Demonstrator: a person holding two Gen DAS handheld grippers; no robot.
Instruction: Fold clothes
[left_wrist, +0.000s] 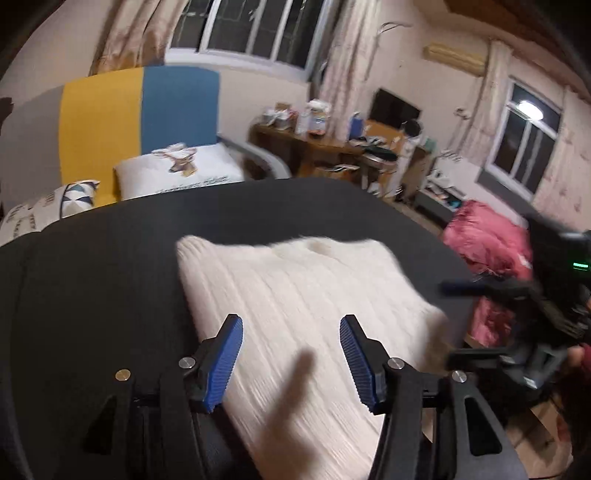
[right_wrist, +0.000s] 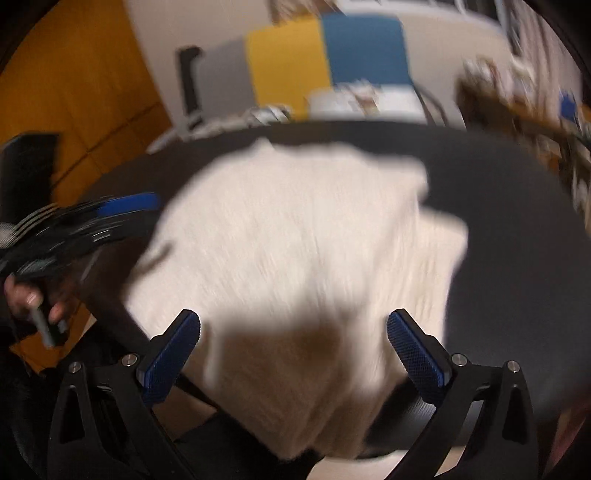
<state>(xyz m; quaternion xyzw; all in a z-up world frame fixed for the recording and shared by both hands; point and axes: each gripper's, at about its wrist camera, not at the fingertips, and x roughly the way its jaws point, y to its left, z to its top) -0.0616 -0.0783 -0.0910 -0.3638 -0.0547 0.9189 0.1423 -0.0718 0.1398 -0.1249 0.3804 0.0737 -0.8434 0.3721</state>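
Cream knit sweater (left_wrist: 295, 295) folded on black table (left_wrist: 92, 258), left gripper (left_wrist: 291, 334) and right gripper (right_wrist: 293, 328) above it, jaws spread, empty.

A cream-white ribbed knit garment (left_wrist: 295, 295) lies folded into a rough rectangle on the dark tabletop in front of you. Its near edge hangs slightly over the table's front, and the picture is blurred, so finer detail is unclear.

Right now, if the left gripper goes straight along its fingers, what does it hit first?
Most likely the white knit garment spread on the dark table. The left gripper is open and empty, aimed over the cloth. The frame is blurred, so its height above the cloth is unclear.
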